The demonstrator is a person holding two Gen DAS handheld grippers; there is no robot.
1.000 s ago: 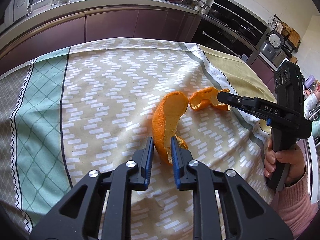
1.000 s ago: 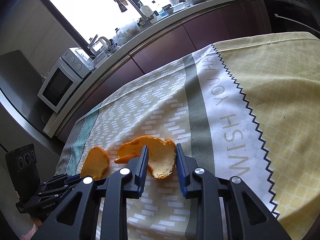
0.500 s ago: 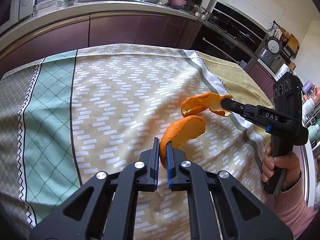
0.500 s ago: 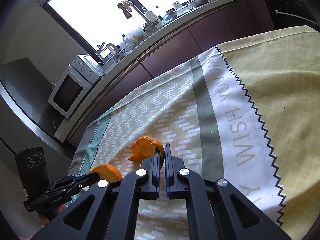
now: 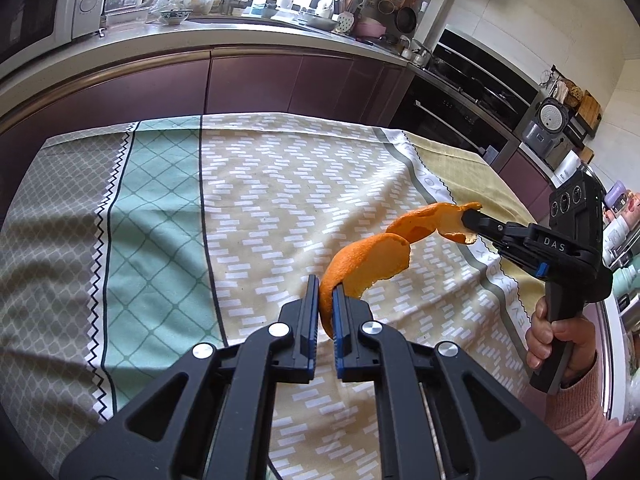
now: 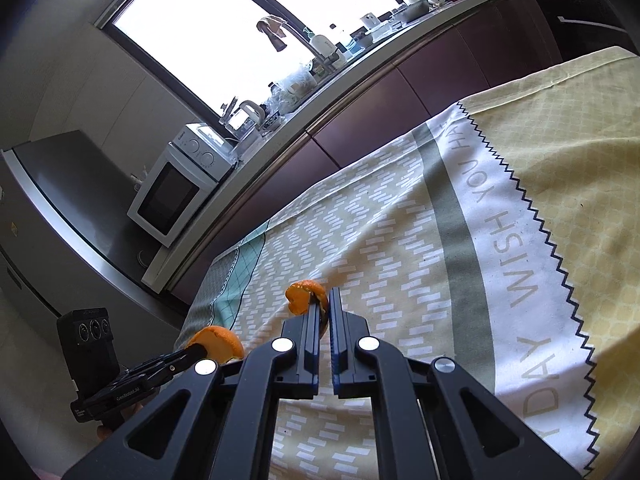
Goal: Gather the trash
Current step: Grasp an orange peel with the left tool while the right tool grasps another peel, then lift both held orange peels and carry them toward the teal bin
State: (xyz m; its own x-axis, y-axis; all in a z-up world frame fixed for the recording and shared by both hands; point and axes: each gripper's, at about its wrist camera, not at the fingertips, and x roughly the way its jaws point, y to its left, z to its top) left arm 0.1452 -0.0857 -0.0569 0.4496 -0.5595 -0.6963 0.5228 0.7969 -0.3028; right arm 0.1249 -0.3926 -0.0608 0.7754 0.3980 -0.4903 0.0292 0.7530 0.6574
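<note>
My left gripper (image 5: 326, 292), at the lower centre of the left view, is clamped on a curved peel (image 5: 360, 268), pinching its lower end so the strip arcs up and to the right, clear of the cloth (image 5: 280, 184) on the worktop. My right gripper (image 5: 466, 218) enters that view from the right edge, held by my right hand (image 5: 560, 340), and is closed on a second peel (image 5: 432, 220) by its right tip. The two peels overlap in this view; I cannot tell whether they touch. In the right view, the right gripper (image 6: 324, 304) sits at lower centre with its peel (image 6: 304, 296) poking out to the left of the jaws, and the left gripper (image 6: 196, 350) with its peel (image 6: 218, 342) shows at the lower left. Both peels hang above the patterned cloth.
</note>
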